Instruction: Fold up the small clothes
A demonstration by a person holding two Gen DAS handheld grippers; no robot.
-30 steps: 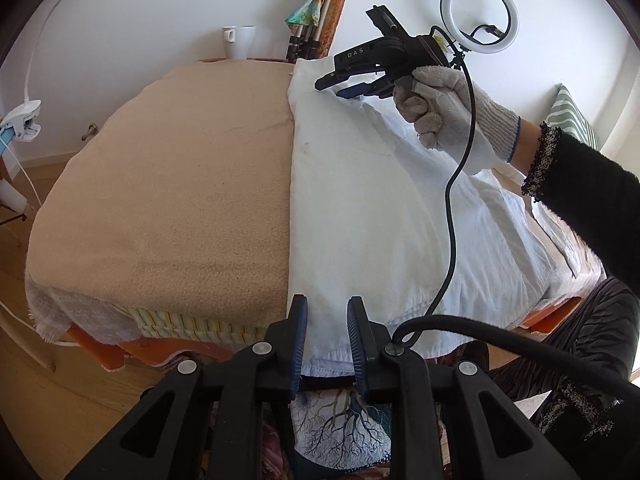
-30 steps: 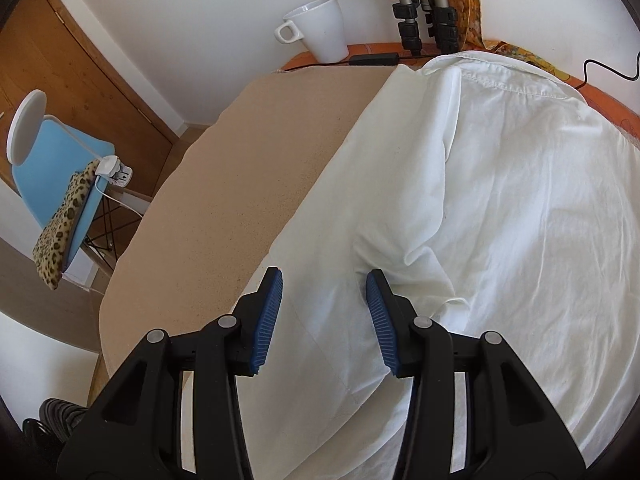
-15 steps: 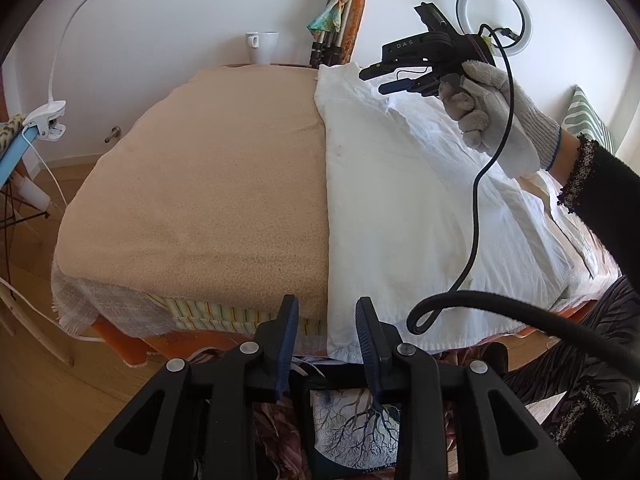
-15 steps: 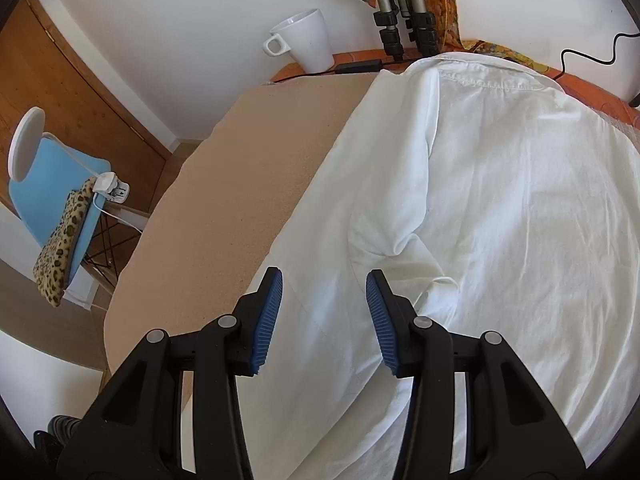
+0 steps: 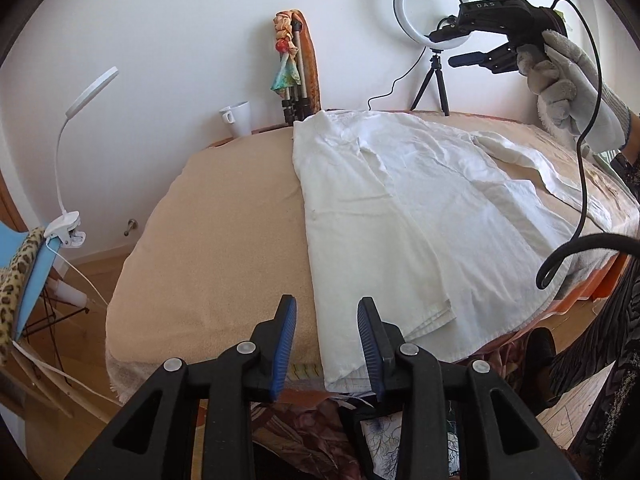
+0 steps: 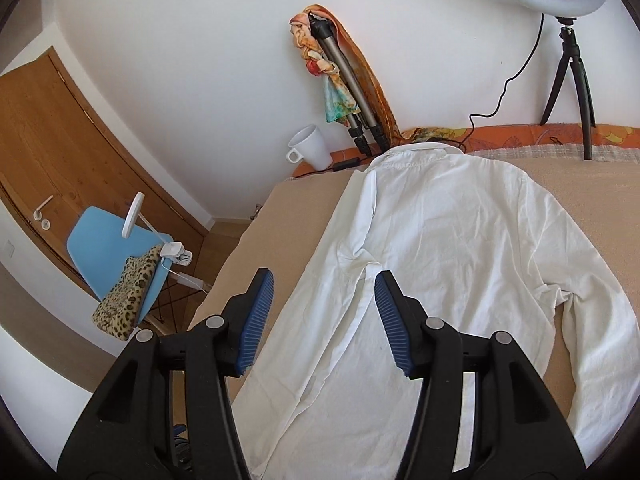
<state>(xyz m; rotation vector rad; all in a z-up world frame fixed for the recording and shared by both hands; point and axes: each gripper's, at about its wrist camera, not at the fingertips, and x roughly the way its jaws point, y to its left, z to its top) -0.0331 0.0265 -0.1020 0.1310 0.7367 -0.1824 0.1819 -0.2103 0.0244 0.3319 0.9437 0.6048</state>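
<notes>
A blue chair [image 6: 104,248] with a leopard-print cloth [image 6: 128,296] and a clip lamp [image 5: 72,152] stands off the table's left edge. The table [image 5: 208,240], under a tan cover, takes up the middle of both views. A white mug [image 5: 238,118] sits at its far left corner, with a folded tripod [image 6: 348,92] wrapped in a coloured scarf leaning on the wall just beside it. The white shirt [image 6: 432,264] lies flat on the right half of the table, collar at the far edge, hem hanging over the near edge. Its left side is folded inward, giving a straight edge down the middle of the table; its right sleeve lies spread toward the right edge. The left gripper [image 5: 327,338] hovers at the near edge over the hem; its fingers are released and opening, with nothing pressed between them. The right gripper [image 6: 323,318], held in a gloved hand [image 5: 568,92], is raised well above the shirt; its fingers are released and opening, empty, with the folded sleeve seen below the gap. A ring light [image 5: 434,12] on a small tripod stands at the far edge, toward the right.
</notes>
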